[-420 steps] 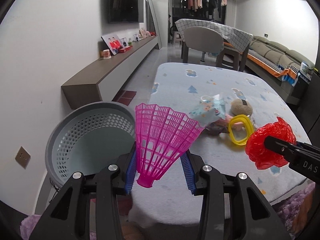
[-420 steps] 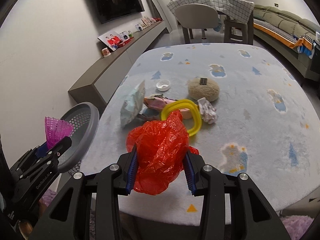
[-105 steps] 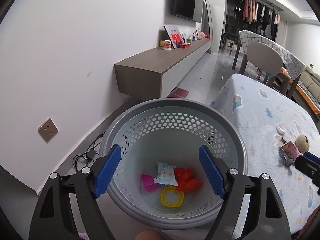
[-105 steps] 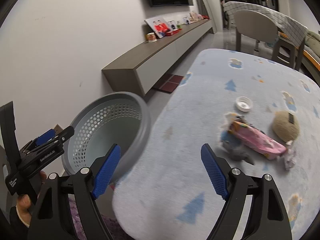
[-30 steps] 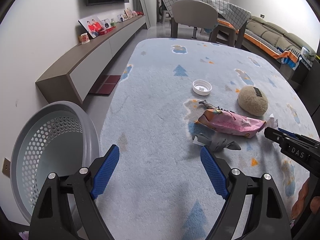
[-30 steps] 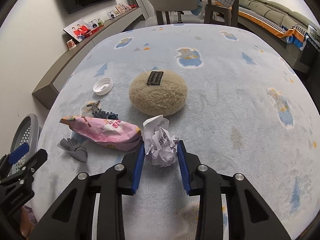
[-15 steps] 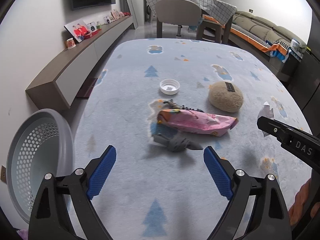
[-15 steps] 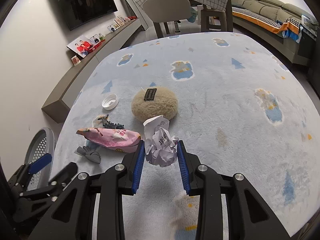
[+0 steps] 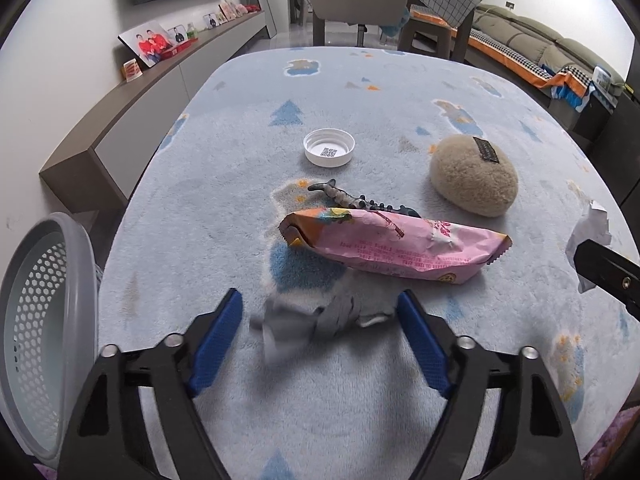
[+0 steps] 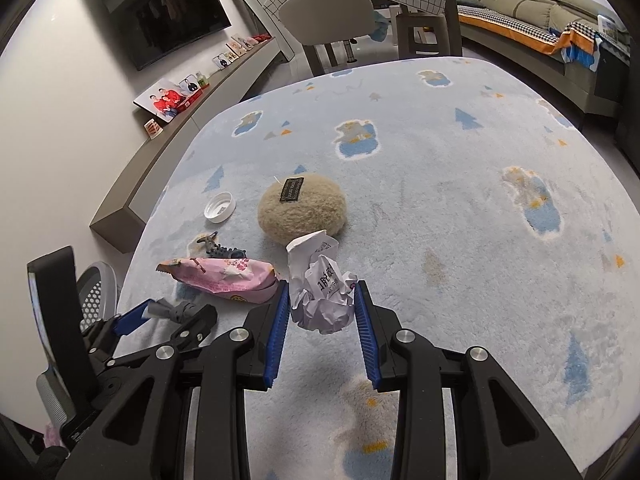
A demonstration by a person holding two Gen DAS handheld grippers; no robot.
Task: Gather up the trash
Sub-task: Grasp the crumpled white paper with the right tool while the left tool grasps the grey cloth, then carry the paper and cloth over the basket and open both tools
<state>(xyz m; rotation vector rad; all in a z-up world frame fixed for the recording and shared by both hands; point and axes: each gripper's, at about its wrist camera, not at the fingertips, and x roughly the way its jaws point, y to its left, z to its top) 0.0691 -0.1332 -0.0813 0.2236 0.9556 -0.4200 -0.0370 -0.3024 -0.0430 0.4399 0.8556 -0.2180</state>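
My left gripper (image 9: 320,316) is open, its blue pads on either side of a crumpled grey wrapper (image 9: 316,320) lying on the table. Just beyond lies a pink snack packet (image 9: 396,248), with a dark toy lizard (image 9: 352,200) and a white bottle cap (image 9: 329,153) behind it. My right gripper (image 10: 319,304) is shut on a crumpled white paper ball (image 10: 320,292), held above the table; the paper ball also shows at the right edge of the left wrist view (image 9: 591,228). The grey perforated basket (image 9: 36,320) stands off the table's left edge.
A beige fluffy stone-shaped cushion (image 9: 474,181) sits right of the cap. The table (image 10: 460,152) wears a pale blue fleece cover. A low wall shelf (image 9: 132,92) with photos, a chair (image 9: 356,0) and a sofa (image 9: 552,48) lie beyond.
My left gripper has moved forward and down so its pads flank the grey wrapper. My right gripper has lifted and drawn back with the paper ball.
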